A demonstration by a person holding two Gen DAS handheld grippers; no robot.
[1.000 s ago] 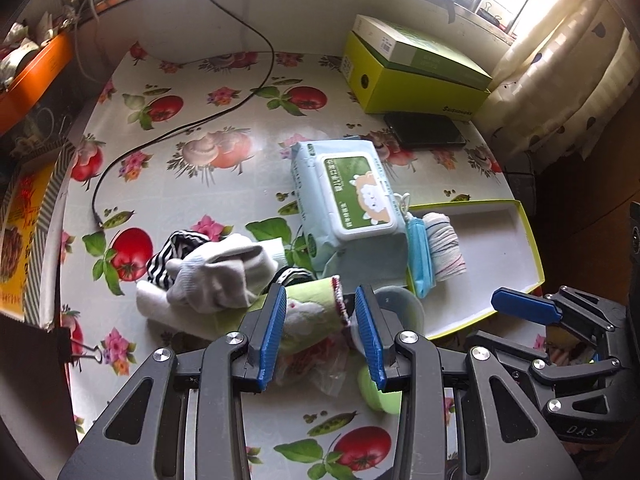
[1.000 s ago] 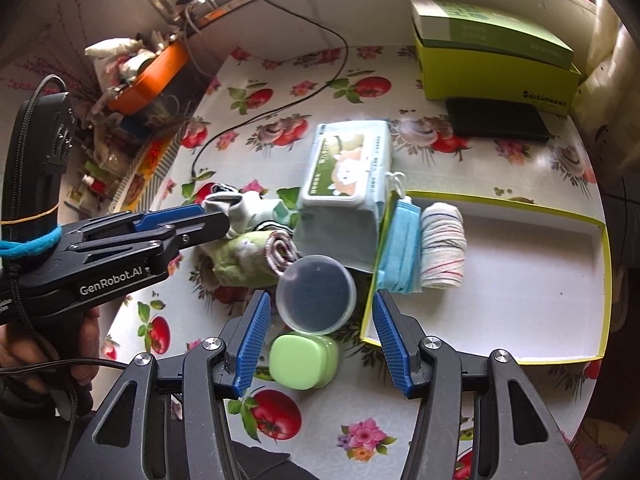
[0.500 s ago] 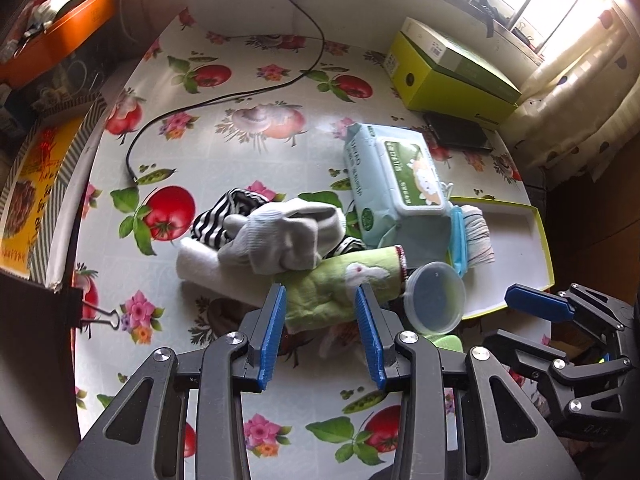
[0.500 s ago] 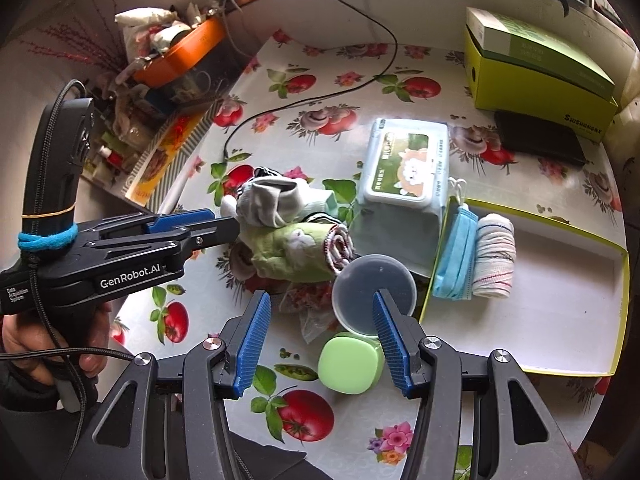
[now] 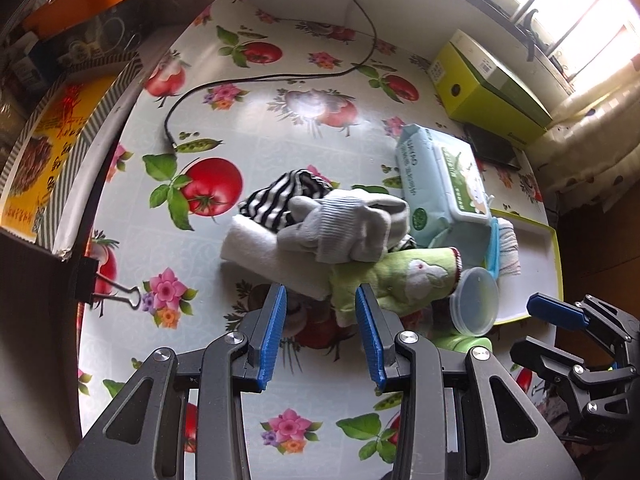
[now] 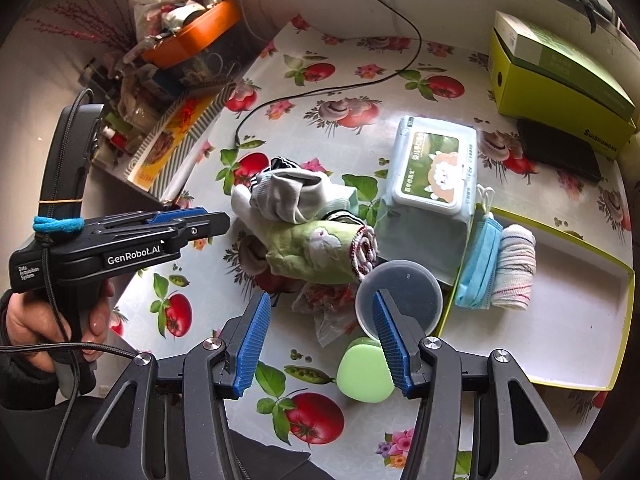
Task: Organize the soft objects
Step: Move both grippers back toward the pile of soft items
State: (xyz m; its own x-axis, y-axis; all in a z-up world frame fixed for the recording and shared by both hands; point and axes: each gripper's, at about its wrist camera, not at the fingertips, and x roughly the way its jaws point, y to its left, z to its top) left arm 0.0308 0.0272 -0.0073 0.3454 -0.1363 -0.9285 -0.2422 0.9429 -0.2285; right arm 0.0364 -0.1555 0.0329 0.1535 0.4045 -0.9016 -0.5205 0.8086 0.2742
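Soft green rolled cloth with a white rabbit patch lies on the fruit-patterned desk under a grey knit sock; left gripper and right gripper hover, jaws released, empty.

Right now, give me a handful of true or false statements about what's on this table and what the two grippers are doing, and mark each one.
1. The blue face mask lies in the yellow-rimmed tray beside the rolled white cloth. True.
2. The left gripper is clamped on the green towel. False: its jaws stand open, nothing between them.
3. The grey sock lies on top of the pile. True.
4. The wet wipes pack is inside the tray. False: it sits on the tablecloth beside it.
5. The right gripper holds the round plastic lid. False: it is open and empty.
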